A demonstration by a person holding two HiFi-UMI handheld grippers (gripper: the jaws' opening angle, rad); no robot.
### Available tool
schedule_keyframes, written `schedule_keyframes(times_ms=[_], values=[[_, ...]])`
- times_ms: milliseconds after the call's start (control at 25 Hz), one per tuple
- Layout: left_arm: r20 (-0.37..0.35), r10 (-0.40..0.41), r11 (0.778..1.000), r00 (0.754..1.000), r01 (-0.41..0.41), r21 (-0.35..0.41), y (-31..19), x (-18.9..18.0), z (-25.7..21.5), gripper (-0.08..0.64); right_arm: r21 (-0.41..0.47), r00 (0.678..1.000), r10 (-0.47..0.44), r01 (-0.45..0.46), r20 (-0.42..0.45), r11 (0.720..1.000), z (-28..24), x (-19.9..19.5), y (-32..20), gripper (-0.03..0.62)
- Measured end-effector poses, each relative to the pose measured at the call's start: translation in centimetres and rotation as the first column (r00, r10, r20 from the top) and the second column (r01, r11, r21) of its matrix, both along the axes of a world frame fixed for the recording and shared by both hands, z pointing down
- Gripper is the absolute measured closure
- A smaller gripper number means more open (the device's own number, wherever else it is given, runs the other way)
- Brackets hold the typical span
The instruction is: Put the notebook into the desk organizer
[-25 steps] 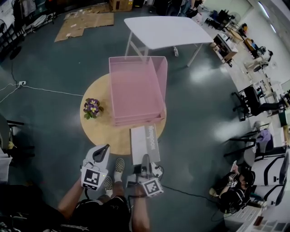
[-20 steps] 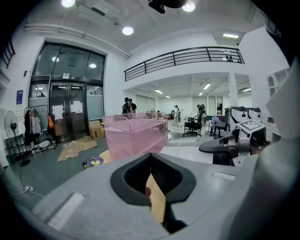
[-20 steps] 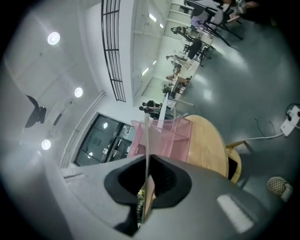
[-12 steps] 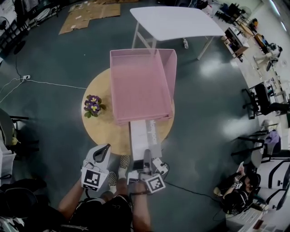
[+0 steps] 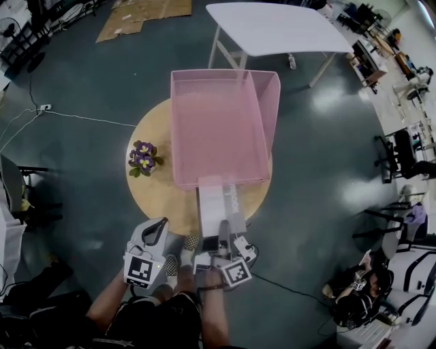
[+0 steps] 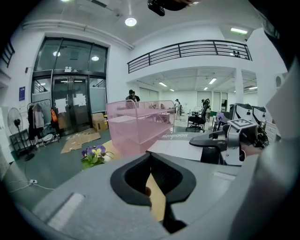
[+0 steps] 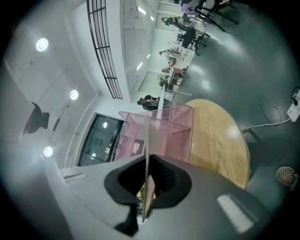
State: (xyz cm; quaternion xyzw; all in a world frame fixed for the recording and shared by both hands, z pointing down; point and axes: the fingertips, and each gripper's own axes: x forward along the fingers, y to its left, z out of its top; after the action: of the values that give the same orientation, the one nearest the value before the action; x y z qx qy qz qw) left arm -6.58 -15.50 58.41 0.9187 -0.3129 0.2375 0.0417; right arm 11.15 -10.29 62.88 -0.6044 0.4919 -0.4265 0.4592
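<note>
The pink mesh desk organizer (image 5: pixel 218 126) stands on the round wooden table (image 5: pixel 160 198). A grey-white notebook (image 5: pixel 219 208) lies flat in the air at the table's near edge, and its far end reaches the organizer's front opening. My right gripper (image 5: pixel 223 237) is shut on the notebook's near end. In the right gripper view the notebook (image 7: pixel 146 140) shows edge-on between the jaws, pointing at the organizer (image 7: pixel 164 131). My left gripper (image 5: pixel 152 233) hangs left of it, off the table's near edge, shut and empty. From the left gripper view I see the organizer (image 6: pixel 140 124) and the notebook (image 6: pixel 180 147).
A small pot of purple flowers (image 5: pixel 143 158) sits on the table's left side. A white table (image 5: pixel 279 27) stands behind the organizer and flattened cardboard (image 5: pixel 143 13) lies on the floor. A seated person (image 5: pixel 354 300) and office chairs are at the right.
The right gripper has carried the notebook forward, so its far end now meets the organizer's front. The left gripper has kept its place.
</note>
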Motion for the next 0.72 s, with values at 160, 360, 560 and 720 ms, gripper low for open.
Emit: schedule_keyframes(times_ms=[160, 360, 560, 720], values=[[0.005, -0.014, 1.000, 1.000, 0.014, -0.015, -0.4, 0.2, 0.6, 0.549, -0.006, 1.000, -0.019, 0.019, -0.003, 1.000, 0.6, 0.4, -1.2, 0.579], [0.012, -0.027, 0.999, 1.000, 0.027, -0.037, -0.8, 0.5, 1.6, 0.549, -0.032, 1.000, -0.029, 0.029, 0.004, 0.999, 1.7, 1.0, -2.5, 0.579], [0.018, -0.045, 0.998, 0.999, 0.046, -0.054, -1.4, 0.5, 2.4, 0.549, -0.061, 0.999, -0.020, 0.021, 0.025, 0.998, 2.9, 1.9, -3.4, 0.578], [0.023, -0.053, 0.997, 0.998, 0.054, -0.063, -1.6, 0.4, 2.9, 0.549, -0.073, 0.999, -0.020, 0.023, 0.038, 0.997, 3.8, 2.1, -4.2, 0.579]])
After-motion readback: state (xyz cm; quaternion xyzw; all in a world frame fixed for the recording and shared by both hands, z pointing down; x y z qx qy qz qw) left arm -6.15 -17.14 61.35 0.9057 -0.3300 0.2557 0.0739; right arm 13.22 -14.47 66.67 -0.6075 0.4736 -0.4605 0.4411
